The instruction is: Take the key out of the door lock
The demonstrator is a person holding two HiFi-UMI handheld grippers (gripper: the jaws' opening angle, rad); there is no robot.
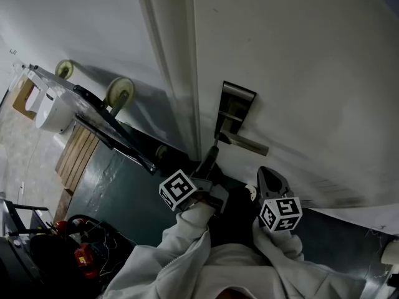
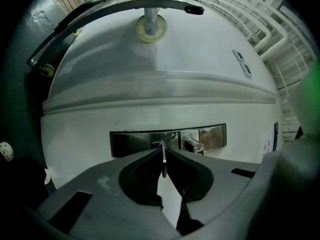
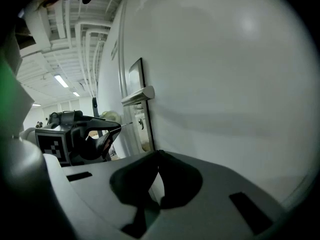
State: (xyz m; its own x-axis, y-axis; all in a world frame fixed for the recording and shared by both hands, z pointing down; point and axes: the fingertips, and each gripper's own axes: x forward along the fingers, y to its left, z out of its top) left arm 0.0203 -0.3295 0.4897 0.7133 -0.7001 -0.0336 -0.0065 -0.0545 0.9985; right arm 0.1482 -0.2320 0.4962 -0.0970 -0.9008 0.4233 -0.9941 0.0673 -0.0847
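Left gripper [image 2: 163, 153]: jaws clamped on the key [image 2: 163, 160], thin blade edge-on between the tips. Gripper held level, nose aimed at the metal lock plate [image 2: 167, 139] on the white door [image 1: 299, 73]. The key's tip sits right at the keyhole, below the handle [image 1: 249, 144]; cannot tell if it is still seated in the hole. Right gripper [image 3: 157, 155]: jaws together, nothing between them, held just right of the left one, close to the door face, tilted slightly down.
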